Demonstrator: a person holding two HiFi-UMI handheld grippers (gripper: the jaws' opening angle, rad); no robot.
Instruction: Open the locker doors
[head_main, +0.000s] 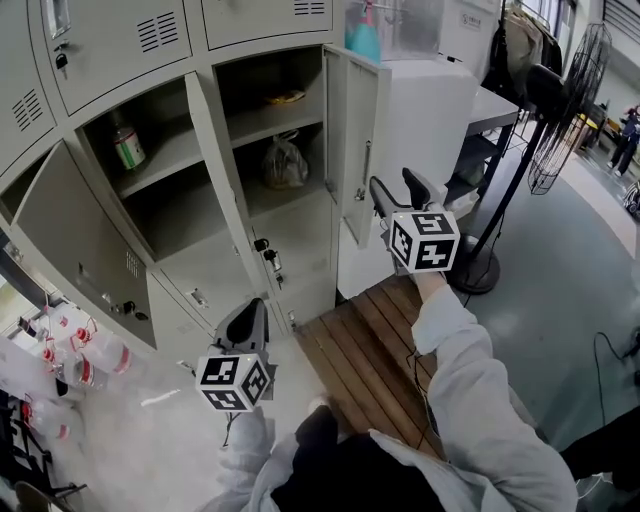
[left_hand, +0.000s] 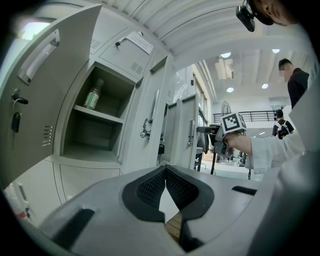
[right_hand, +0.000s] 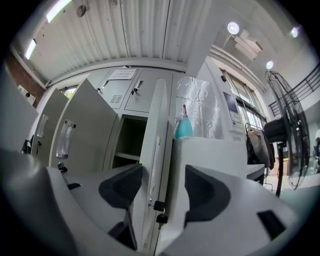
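Grey steel locker door (head_main: 352, 130) stands open just ahead of the right gripper (head_main: 398, 190).
Its jaws gape, gripping nothing; the left gripper (left_hand: 165, 172) is pinched closed, empty.

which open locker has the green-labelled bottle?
The left open grey metal locker: green-labelled bottle on its upper shelf. The right open locker holds a plastic bag.

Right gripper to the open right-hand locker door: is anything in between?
Nothing visible stands in the way. The right gripper has its jaws apart, and the edge of the locker door lines up in the gap between them, not clamped. A white cabinet stands just beyond the door.
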